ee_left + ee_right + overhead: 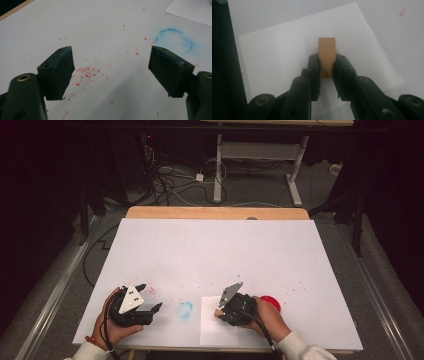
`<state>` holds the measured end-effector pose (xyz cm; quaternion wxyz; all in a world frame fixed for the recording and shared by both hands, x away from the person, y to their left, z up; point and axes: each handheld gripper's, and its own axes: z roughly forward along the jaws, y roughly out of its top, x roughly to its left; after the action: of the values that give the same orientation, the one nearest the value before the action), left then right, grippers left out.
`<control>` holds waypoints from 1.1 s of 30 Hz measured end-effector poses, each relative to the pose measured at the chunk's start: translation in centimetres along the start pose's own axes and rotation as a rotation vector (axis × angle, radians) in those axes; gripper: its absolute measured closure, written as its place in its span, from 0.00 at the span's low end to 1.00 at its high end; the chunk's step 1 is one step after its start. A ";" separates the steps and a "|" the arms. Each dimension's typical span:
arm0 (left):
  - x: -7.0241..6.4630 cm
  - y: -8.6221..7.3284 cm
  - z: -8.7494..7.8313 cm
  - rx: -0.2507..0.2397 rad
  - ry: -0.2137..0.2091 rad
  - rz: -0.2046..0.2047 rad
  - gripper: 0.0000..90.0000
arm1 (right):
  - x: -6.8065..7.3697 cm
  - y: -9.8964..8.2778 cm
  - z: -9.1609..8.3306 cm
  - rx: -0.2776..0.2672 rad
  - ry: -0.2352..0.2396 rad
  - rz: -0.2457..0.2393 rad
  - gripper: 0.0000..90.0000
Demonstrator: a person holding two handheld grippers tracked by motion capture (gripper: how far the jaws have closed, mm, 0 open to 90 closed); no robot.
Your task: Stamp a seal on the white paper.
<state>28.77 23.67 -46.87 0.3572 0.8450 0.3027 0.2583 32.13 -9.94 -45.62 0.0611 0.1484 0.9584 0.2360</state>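
My right gripper is shut on a small wooden block, which sticks out past the jaw tips over a white sheet of paper. From above, that gripper and the block hover over the sheet near the table's front edge. My left gripper rests at the front left, held by a hand, its jaws wide apart. In the left gripper view its pads frame red crumbs on the white table, with nothing between them.
A blue smudged ring marks the table between the two grippers. A red round object lies just behind the right hand. Red specks are scattered over the white table cover. Cables and table legs stand on the floor beyond.
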 end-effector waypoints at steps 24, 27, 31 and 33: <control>-0.3 0.1 -0.2 -0.006 0.008 0.015 0.23 | -0.2 -0.5 0.2 -0.020 0.012 0.017 0.84; -0.3 0.1 -0.2 -0.008 0.007 0.016 0.23 | -0.2 -0.5 0.2 -0.022 0.015 0.015 0.84; -0.3 0.1 -0.2 -0.007 0.006 0.016 0.23 | -0.2 -0.5 0.3 -0.032 0.014 0.016 0.84; -0.4 0.2 -0.2 -0.007 0.006 0.017 0.23 | -0.2 -0.5 0.3 -0.030 0.014 0.017 0.84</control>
<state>28.44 23.42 -46.69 0.3570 0.8455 0.2955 0.2652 32.24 -10.32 -46.07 0.0548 0.1538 0.9539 0.2520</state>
